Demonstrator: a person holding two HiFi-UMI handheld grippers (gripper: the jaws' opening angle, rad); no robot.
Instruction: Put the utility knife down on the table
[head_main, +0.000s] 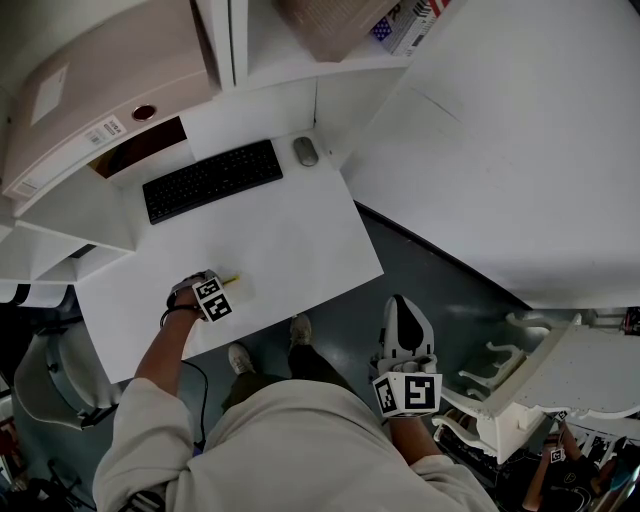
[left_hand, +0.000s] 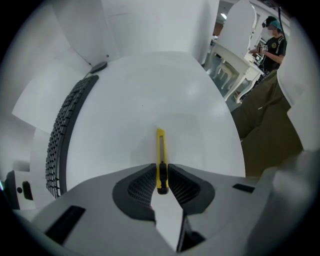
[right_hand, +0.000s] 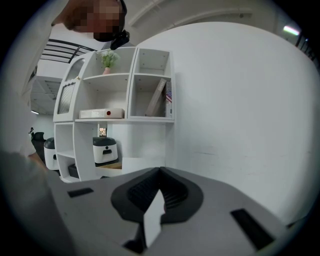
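A white table (head_main: 300, 240) stands against white shelving, with a black keyboard (head_main: 212, 180) and a grey mouse (head_main: 305, 151) at its far side. Near the table's near left edge, the left claw (left_hand: 161, 177) points straight down at the tabletop. The yellow utility knife (left_hand: 160, 155) lies flat on the table between its jaws, its rear end between the ribbed pads (left_hand: 142, 186) and its front end reaching away across the bare white surface. The jaws stand slightly apart, close beside the knife's sides without clearly pressing it. The right claw (right_hand: 160, 172) is held off to the right, beyond the table edge and above the dark floor (head_main: 440, 290), closed and empty, facing a shelf unit (right_hand: 125, 100).
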